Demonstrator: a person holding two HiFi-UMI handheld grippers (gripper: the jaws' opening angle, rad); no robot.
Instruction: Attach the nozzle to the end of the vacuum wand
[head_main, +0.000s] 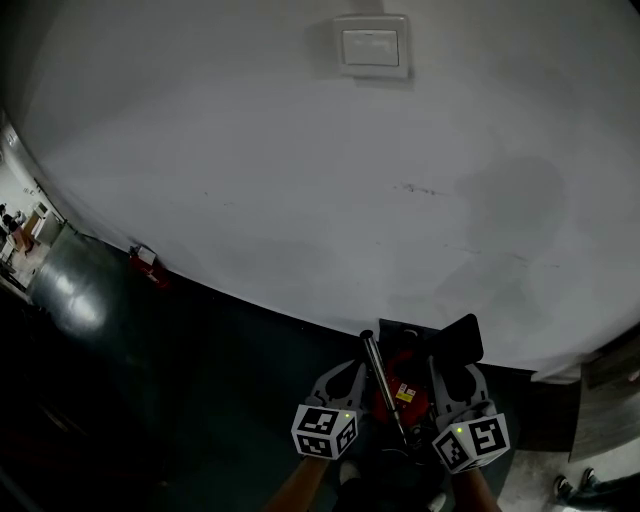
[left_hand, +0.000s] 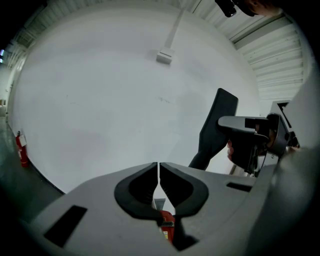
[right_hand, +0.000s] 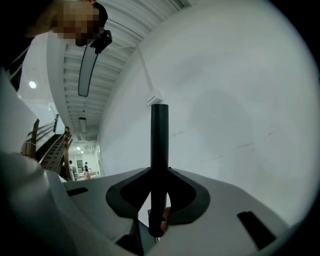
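A silvery vacuum wand (head_main: 378, 375) slants up from a red vacuum body (head_main: 402, 388) between my two grippers, low in the head view. My right gripper (head_main: 452, 372) is shut on the black nozzle (head_main: 462, 340). In the right gripper view the nozzle (right_hand: 159, 145) stands upright, pinched between the jaws of the right gripper (right_hand: 160, 172). My left gripper (head_main: 343, 375) is just left of the wand. Its jaws are shut with nothing between them in the left gripper view (left_hand: 158, 170), with a bit of the red body (left_hand: 167, 223) showing below. The nozzle (left_hand: 216, 127) appears there at the right.
A white wall (head_main: 300, 170) rises close ahead, with a white switch box (head_main: 372, 45) high on it. A red fire extinguisher (head_main: 148, 266) sits at the wall's foot on the left. The floor (head_main: 200, 370) is dark. A staircase (right_hand: 50, 145) shows far left in the right gripper view.
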